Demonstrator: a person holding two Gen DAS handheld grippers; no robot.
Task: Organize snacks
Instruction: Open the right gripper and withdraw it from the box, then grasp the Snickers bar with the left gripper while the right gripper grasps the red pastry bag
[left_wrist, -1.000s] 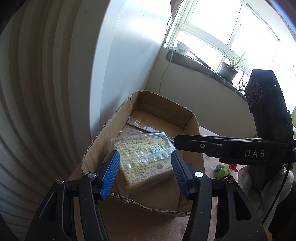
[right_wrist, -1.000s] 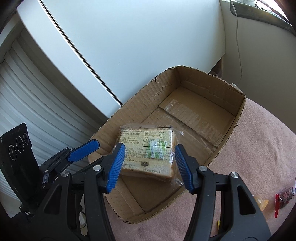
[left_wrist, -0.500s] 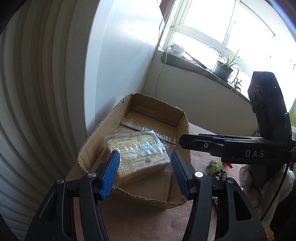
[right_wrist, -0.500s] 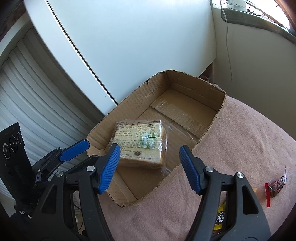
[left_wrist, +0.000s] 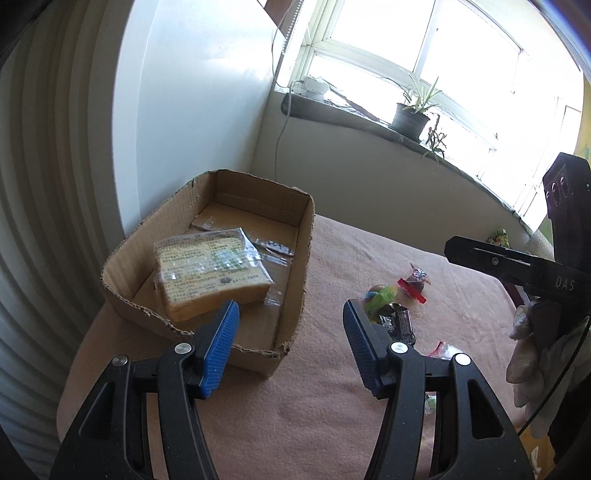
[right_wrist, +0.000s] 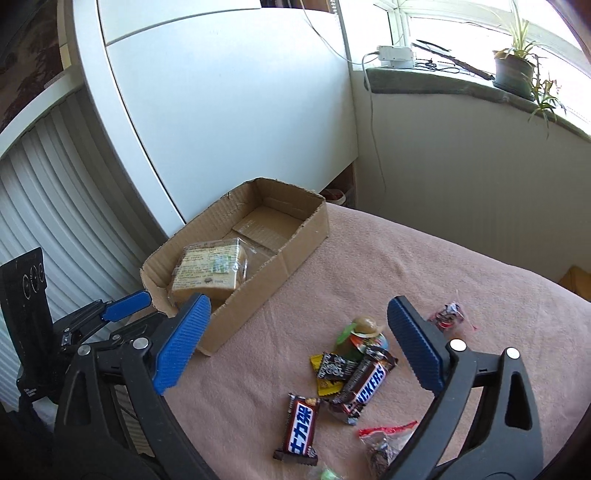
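Observation:
A wrapped slice of bread (left_wrist: 210, 273) lies in the near end of an open cardboard box (left_wrist: 306, 236) on a pink blanket; it also shows in the right wrist view (right_wrist: 210, 267), inside the box (right_wrist: 295, 243). My left gripper (left_wrist: 290, 343) is open and empty, hovering before the box's near right corner. My right gripper (right_wrist: 299, 350) is open and empty, above a pile of snacks: a Snickers bar (right_wrist: 364, 386), a second chocolate bar (right_wrist: 301, 428), a green jelly cup (right_wrist: 356, 338) and small wrapped sweets (right_wrist: 448, 314).
The pink blanket (right_wrist: 461, 266) covers the surface; its left edge drops off beside the box. A white cabinet (right_wrist: 229, 110) and a slatted shutter (right_wrist: 33, 206) stand behind the box. A windowsill with a potted plant (right_wrist: 513, 68) runs along the back.
Both grippers have pulled back and away from the box, leaving the bread lying in it. The right gripper has opened wider and swung right over the snack pile.

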